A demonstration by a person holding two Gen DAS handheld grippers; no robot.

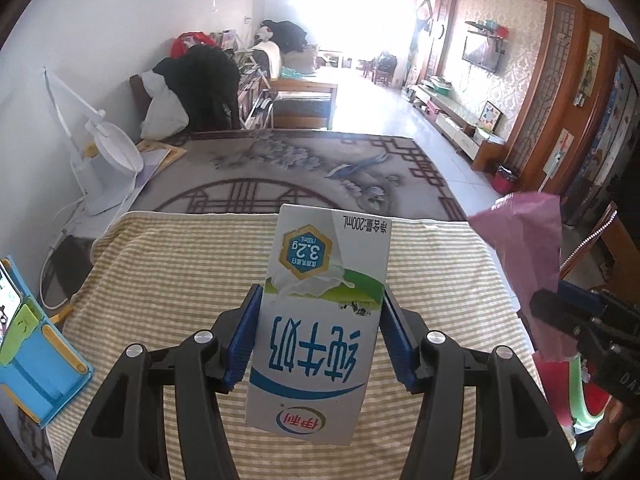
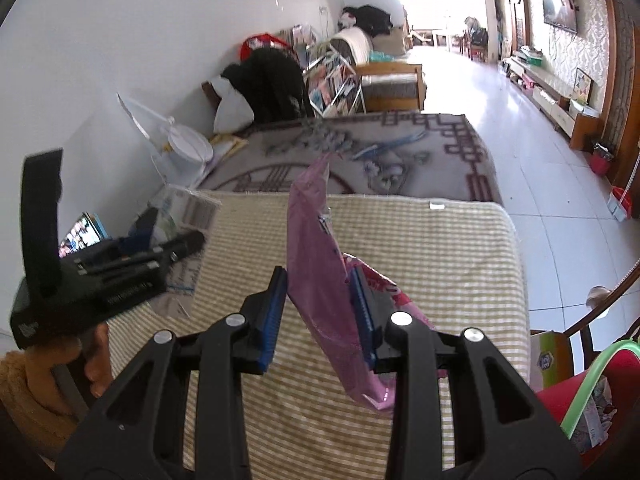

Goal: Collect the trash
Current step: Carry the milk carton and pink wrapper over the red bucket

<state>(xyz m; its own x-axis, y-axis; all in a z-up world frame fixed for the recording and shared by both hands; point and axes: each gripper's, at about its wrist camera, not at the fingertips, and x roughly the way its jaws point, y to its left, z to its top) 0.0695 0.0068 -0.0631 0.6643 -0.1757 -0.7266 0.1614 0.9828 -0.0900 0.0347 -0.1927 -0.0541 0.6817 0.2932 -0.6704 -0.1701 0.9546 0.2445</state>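
1. The left gripper (image 1: pixel 320 332) pinches a white milk carton (image 1: pixel 320 320) by its two side faces; the jaws press on both flanks and the carton hangs upside-down above the striped cloth (image 1: pixel 180 272) that covers the surface

2. The right gripper (image 2: pixel 320 316) holds a pink plastic wrapper (image 2: pixel 320 264). Its jaws stand nearly together, yet the film looks caught mainly against the right pad, with a gap toward the left pad, so the grip seems thin

3. Both pieces of trash are off the surface. A red bin (image 2: pixel 576 400) with a green rim sits at the lower right, beside the surface and near the right gripper

4. Likely risks:
   - the limp wrapper could slide out of the jaws if it is swung fast, since little of it is clamped
   - the carton, held low on smooth sides, could tilt or slip through
   - the two grippers are close, so both heading for the bin at once could knock one load loose
   - a release short of the bin would drop trash on the tiled floor (image 2: pixel 532 168)
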